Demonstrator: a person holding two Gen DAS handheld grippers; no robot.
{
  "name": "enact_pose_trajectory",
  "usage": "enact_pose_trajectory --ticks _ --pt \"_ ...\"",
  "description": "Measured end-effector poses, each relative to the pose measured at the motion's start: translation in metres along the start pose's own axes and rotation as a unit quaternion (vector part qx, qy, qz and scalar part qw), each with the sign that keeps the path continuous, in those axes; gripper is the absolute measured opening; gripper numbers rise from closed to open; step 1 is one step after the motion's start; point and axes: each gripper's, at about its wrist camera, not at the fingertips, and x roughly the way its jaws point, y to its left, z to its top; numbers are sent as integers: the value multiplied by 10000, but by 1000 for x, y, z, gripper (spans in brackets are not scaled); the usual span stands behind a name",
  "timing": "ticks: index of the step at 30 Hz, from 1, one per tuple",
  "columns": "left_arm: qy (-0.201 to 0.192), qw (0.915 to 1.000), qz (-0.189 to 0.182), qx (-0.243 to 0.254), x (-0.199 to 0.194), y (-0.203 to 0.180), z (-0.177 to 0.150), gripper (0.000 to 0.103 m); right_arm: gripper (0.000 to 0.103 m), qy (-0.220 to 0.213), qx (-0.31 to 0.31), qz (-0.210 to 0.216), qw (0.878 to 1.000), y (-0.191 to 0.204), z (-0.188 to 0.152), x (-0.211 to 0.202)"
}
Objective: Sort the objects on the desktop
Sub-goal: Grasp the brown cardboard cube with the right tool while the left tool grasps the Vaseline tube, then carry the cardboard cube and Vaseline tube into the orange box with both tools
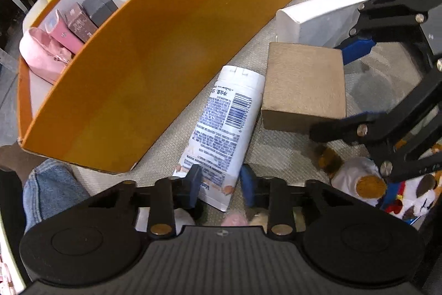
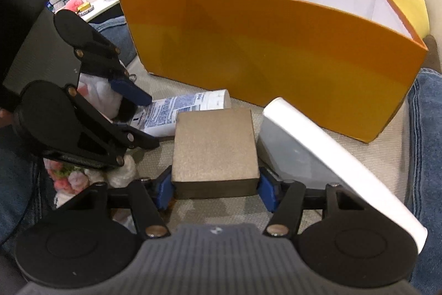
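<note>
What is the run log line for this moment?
left gripper: around lotion tube | right gripper: shut on brown box | orange bin: behind

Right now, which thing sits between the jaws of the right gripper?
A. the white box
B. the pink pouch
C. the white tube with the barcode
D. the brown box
D: in the right wrist view the right gripper has its two blue pads against the near sides of the brown box, while the white tube lies farther off by the left gripper and the white box leans beside it.
</note>
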Motion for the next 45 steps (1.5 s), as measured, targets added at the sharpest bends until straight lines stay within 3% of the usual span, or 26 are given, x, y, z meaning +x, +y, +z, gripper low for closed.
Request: enact_pose_trajectory --ticks 9,14,17,24,32,45 --pt "-467 9985 293 -56 -48 -4 -11 15 62 -343 276 97 9990 -10 -7 -28" --pt "-670 9974 257 -3 -83 -3 -9 10 61 -368 239 103 9990 -9 -4 -41" --pt "-644 9979 49 -41 -97 -2 15 10 60 -335 175 112 9992 -8 -4 -50" --pt "-530 9985 -144 -75 -86 3 37 10 60 63 69 134 9999 -14 -3 -44" --pt "-688 9966 -322 -334 -74 9 36 11 62 6 -159 188 9997 -12 8 -30" --pt "-1046 9924 -113 -632 -92 13 28 12 61 -145 -161 406 9989 -14 11 -46"
